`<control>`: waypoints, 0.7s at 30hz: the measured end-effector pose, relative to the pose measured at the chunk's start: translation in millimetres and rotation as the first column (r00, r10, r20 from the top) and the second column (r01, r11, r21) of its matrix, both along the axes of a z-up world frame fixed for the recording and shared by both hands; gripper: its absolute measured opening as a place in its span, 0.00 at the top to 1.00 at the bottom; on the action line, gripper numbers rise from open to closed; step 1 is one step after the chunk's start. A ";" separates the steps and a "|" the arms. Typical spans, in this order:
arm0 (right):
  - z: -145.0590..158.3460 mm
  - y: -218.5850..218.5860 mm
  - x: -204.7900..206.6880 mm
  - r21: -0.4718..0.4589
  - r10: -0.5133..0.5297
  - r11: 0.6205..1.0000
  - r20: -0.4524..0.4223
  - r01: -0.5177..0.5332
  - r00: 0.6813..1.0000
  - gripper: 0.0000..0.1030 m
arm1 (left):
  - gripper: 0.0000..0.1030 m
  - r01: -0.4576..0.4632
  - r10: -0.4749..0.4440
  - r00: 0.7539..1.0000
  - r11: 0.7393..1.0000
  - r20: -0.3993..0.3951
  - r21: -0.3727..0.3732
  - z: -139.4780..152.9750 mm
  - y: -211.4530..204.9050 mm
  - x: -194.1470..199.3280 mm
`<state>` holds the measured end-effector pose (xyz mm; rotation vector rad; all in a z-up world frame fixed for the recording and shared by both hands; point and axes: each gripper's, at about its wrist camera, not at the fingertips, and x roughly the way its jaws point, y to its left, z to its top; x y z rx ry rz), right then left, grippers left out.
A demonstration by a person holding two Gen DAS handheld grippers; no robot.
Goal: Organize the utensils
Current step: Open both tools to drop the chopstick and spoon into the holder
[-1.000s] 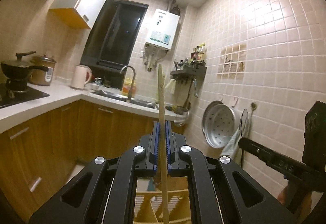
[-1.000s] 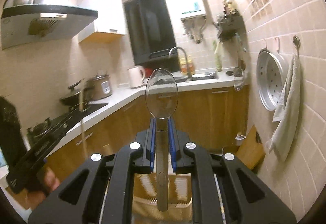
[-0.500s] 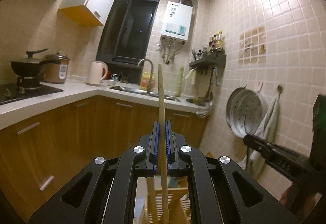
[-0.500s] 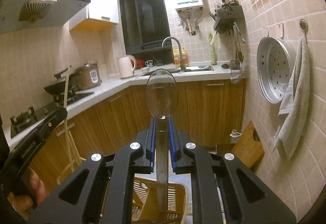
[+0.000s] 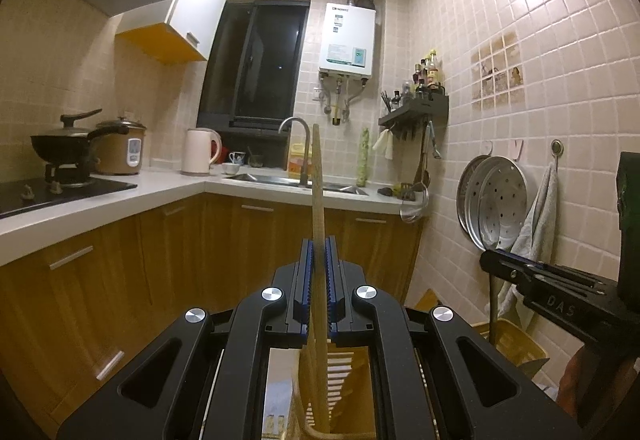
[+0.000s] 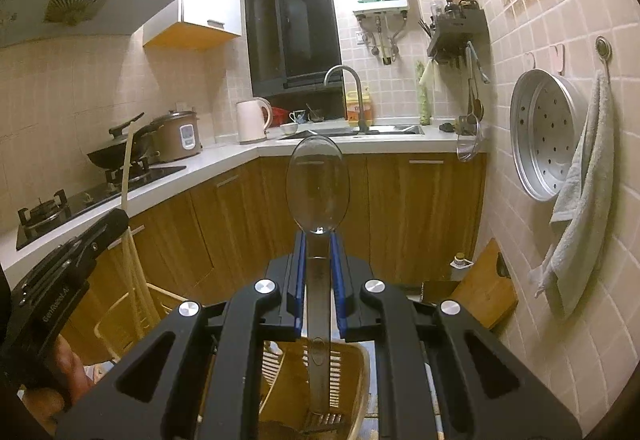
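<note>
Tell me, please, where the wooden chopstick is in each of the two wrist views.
Left wrist view: the wooden chopstick stands upright at centre, clamped in the left gripper.
Right wrist view: the same chopstick is at the left edge, before the stove.
Shared landmark: the white kettle on the counter.

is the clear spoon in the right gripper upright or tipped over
Upright: the clear spoon stands bowl-up in the shut right gripper, its handle reaching down into the slatted basket.
</note>
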<state>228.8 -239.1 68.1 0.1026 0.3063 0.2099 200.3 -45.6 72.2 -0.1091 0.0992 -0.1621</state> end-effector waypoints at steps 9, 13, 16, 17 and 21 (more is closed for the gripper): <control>4.3 -5.3 -20.6 0.001 0.033 0.999 -0.035 -0.033 0.999 0.81 | 0.86 0.006 -0.007 1.000 1.000 -0.013 -0.023 11.0 13.0 -15.0; 4.6 -8.2 -34.5 -0.001 0.024 1.000 -0.040 -0.024 0.999 0.65 | 0.82 0.015 -0.016 1.000 0.999 -0.021 -0.037 16.1 21.8 -27.7; 6.0 -10.4 -47.6 -0.005 0.010 1.000 -0.047 -0.010 0.999 0.65 | 0.82 0.024 -0.025 0.999 0.999 -0.031 -0.048 19.3 28.0 -39.6; 6.8 -11.0 -52.6 -0.008 0.000 1.000 -0.048 0.000 0.999 0.65 | 0.82 0.028 -0.030 0.999 0.998 -0.036 -0.051 20.4 29.3 -42.1; 14.2 -12.3 -79.1 -0.024 -0.032 0.999 -0.057 0.031 0.998 0.65 | 0.82 0.049 -0.052 0.997 0.998 -0.060 -0.047 28.1 36.3 -65.0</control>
